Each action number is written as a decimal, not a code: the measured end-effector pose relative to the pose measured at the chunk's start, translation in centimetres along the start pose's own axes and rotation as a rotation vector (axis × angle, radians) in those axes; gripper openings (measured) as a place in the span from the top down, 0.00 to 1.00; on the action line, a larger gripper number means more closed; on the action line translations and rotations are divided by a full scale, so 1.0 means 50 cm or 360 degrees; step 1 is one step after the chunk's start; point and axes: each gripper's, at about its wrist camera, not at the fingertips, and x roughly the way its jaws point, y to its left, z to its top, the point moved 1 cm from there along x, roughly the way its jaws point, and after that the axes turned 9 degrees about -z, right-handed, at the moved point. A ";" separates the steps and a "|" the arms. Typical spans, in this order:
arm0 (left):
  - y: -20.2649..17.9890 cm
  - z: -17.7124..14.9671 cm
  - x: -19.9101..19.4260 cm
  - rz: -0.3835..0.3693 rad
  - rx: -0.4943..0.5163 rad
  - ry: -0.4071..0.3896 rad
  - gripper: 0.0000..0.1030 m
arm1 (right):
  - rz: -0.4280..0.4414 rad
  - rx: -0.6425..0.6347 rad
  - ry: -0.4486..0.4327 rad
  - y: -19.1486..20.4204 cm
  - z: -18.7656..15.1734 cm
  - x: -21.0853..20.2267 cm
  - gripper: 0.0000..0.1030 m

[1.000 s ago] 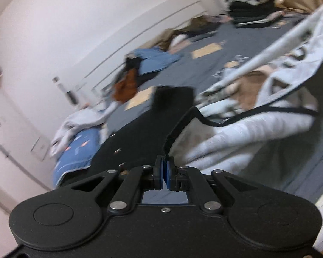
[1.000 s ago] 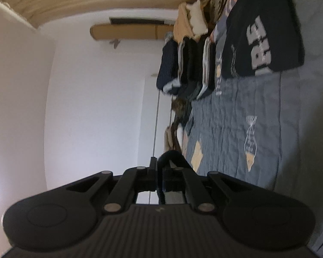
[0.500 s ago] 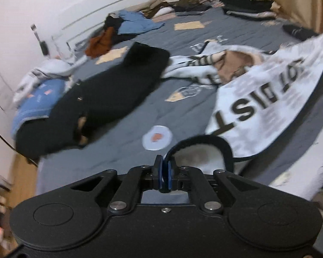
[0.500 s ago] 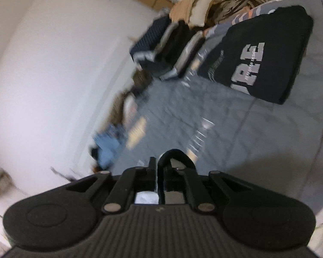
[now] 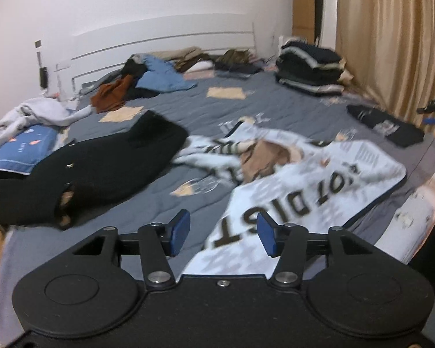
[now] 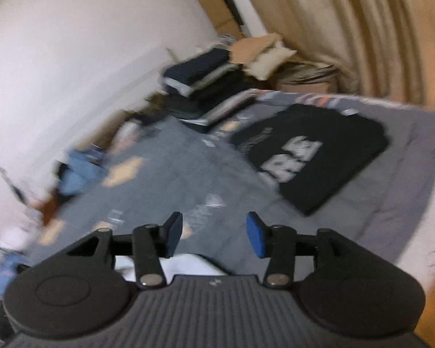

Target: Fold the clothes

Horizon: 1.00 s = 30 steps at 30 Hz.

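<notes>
Now both spread — left tool (image 5: 223, 233), right tool (image 6: 214, 233), white shirt (image 5: 310, 200) flat.

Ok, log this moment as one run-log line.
left gripper: jaws open, empty | right gripper: jaws open, empty | white printed shirt: spread on bed, unfolded | folded black shirt: near curtain

The matte black plastic left gripper (image 5: 223, 236) has two round discs on its body at 8 and 4 o'clock, silver screws on angled link arms, and blue-padded fingers (image 5: 179, 232). The matte black right gripper (image 6: 214, 236) looks alike, with a ribbed grey top plate and blue-padded fingers (image 6: 255, 239).
</notes>
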 end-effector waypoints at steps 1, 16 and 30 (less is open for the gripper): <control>-0.007 0.003 0.014 -0.0022 -0.0013 -0.0017 0.51 | 0.0057 0.0025 -0.0001 -0.002 0.000 -0.003 0.49; -0.076 0.048 0.291 -0.0094 -0.0557 -0.0337 0.45 | 0.0553 -0.0269 0.0211 0.187 -0.097 0.068 0.33; -0.083 0.007 0.382 -0.0108 -0.0607 -0.0262 0.42 | 0.0397 -0.0682 0.0205 0.285 -0.155 0.145 0.31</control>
